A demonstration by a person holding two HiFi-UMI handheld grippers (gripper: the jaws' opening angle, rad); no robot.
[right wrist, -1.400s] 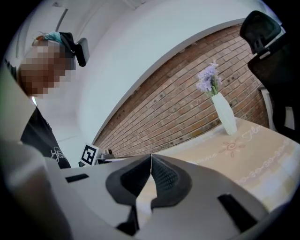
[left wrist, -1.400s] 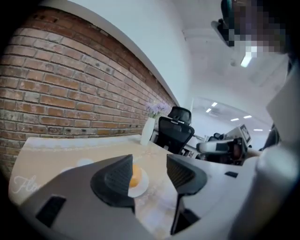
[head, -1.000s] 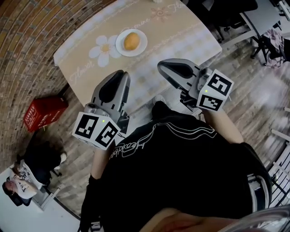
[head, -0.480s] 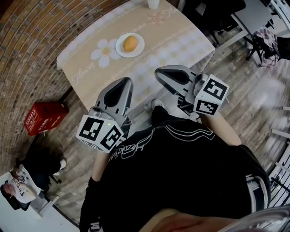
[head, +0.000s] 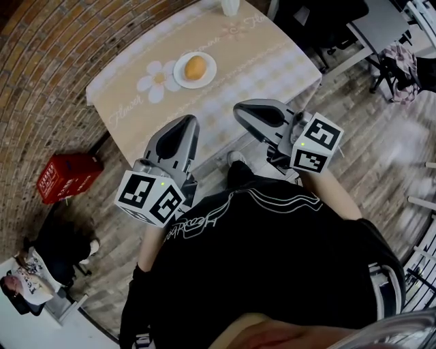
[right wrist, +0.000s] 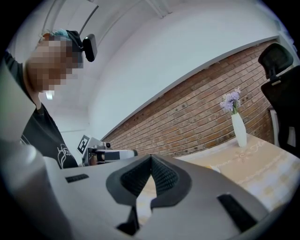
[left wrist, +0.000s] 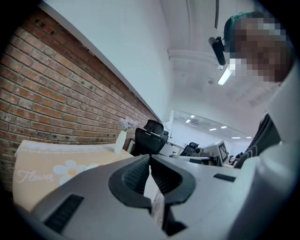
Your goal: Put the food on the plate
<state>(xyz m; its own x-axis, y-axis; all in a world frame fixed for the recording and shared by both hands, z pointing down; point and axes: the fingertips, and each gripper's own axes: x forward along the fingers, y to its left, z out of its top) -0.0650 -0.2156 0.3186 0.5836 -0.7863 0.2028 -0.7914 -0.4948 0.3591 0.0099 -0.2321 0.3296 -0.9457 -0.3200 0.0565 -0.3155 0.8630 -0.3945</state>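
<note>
A round orange-brown piece of food (head: 195,66) lies on a small white plate (head: 206,75) at the far part of the flower-print table (head: 231,54). I hold both grippers close to my body, short of the table's near edge and well away from the plate. The left gripper (head: 189,122) (left wrist: 150,158) is shut with nothing between its ribbed pads. The right gripper (head: 239,109) (right wrist: 151,157) is likewise shut and empty. In the gripper views the plate and food are hidden behind the jaws.
A white vase (head: 230,6) (left wrist: 120,140) (right wrist: 239,127) with pale flowers stands at the table's far end. A red crate (head: 65,176) sits on the floor to the left by the brick wall. Black office chairs (head: 320,20) (left wrist: 150,136) stand beyond the table on the right.
The table and plate now sit slightly farther up in the head view. Both grippers have kept nearly the same place near my body, the right one drawn back a little.
</note>
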